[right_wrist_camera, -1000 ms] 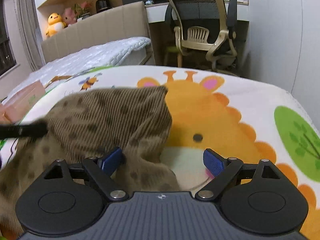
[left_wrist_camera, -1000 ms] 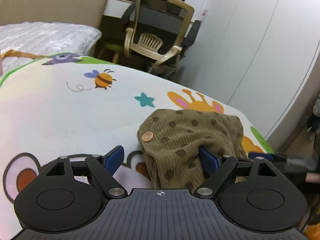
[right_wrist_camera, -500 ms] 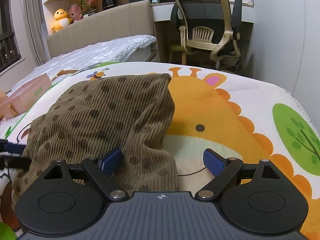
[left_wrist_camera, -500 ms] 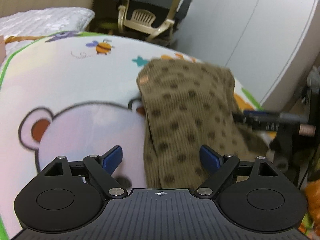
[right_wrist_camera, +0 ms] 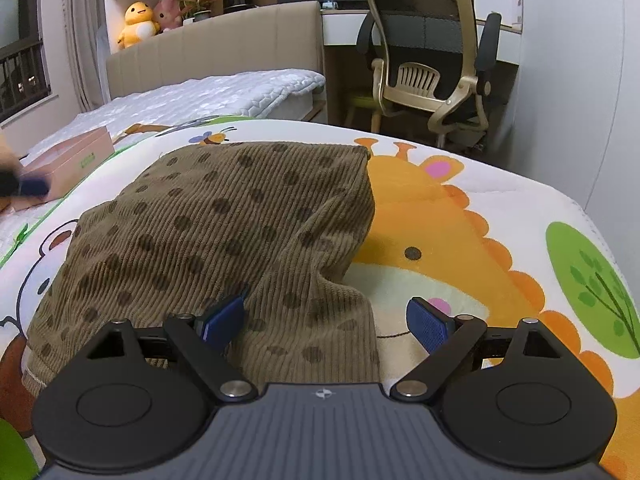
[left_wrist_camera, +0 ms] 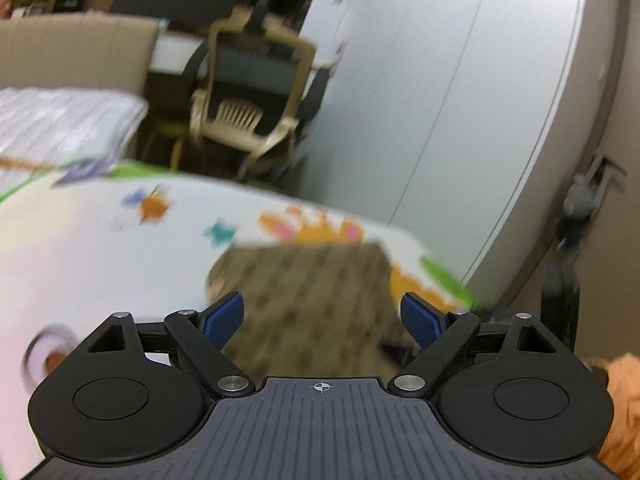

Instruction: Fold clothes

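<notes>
Both of your grippers stand with jaws spread wide and nothing pinched between them. Your right gripper (right_wrist_camera: pixel 325 322) sits low at the near edge of the brown spotted corduroy garment (right_wrist_camera: pixel 224 236); its left pad lies against a raised fold of the cloth, while its right pad hangs over the bare giraffe-print blanket (right_wrist_camera: pixel 460 216). Ahead of those jaws the garment spreads out across the blanket in a loose, partly folded heap, its far edge roughly straight and its right side drooping into a soft hollow. Your left gripper (left_wrist_camera: pixel 322 316) is lifted clear, with the garment (left_wrist_camera: pixel 312 280) lying between and beyond its pads; that view is blurred, so you cannot judge the gap to the cloth.

Expect the corduroy to be light, limp and thick enough to bunch. It should not slip much, since the ribs give the pads some bite. Take it at an outer edge or corner, pinching one layer only, or the fold beneath will drag along. Beyond the blanket stand a desk chair (right_wrist_camera: pixel 432 64) and a pink box (right_wrist_camera: pixel 68 160).
</notes>
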`<control>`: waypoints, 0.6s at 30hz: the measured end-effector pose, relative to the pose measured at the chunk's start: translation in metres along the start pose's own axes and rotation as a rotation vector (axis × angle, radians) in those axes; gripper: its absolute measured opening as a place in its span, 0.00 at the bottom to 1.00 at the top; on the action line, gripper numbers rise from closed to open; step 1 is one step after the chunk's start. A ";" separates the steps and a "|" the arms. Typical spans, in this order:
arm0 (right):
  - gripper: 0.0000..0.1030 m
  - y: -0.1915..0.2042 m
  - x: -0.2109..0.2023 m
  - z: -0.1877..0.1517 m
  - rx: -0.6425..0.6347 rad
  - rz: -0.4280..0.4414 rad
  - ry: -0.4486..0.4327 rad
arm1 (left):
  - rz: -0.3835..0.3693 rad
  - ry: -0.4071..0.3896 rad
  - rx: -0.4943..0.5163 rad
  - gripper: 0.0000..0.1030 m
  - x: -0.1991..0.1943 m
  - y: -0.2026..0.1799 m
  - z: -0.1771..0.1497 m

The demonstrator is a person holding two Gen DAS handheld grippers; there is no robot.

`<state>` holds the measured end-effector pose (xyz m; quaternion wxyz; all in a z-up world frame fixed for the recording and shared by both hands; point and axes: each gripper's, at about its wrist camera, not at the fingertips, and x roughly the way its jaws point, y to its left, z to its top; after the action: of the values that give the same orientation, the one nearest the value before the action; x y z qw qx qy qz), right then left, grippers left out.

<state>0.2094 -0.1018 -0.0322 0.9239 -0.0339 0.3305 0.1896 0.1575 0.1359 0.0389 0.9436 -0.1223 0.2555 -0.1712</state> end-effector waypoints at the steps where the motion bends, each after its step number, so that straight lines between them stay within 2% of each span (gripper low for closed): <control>1: 0.87 -0.001 0.000 0.000 0.000 0.000 0.001 | -0.011 -0.007 0.000 0.86 0.009 -0.001 0.004; 6: 0.87 -0.006 -0.009 0.005 -0.009 0.022 -0.003 | 0.032 0.099 -0.037 0.83 0.064 0.006 -0.005; 9: 0.93 -0.013 -0.022 0.023 -0.008 0.033 -0.076 | 0.052 0.113 0.022 0.85 0.070 0.004 -0.012; 13: 0.94 -0.013 -0.014 0.061 -0.016 0.035 -0.146 | 0.051 0.121 0.056 0.85 0.069 0.002 -0.015; 15: 0.94 -0.012 0.002 0.078 -0.020 0.047 -0.133 | 0.048 0.121 0.056 0.85 0.067 0.003 -0.016; 18: 0.94 -0.008 0.041 0.089 -0.049 0.028 -0.055 | 0.044 0.116 0.062 0.86 0.067 0.005 -0.018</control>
<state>0.2952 -0.0791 0.0112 0.9289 -0.0470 0.3006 0.2113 0.2041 0.1118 -0.0070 0.9341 -0.0771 0.3071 -0.1651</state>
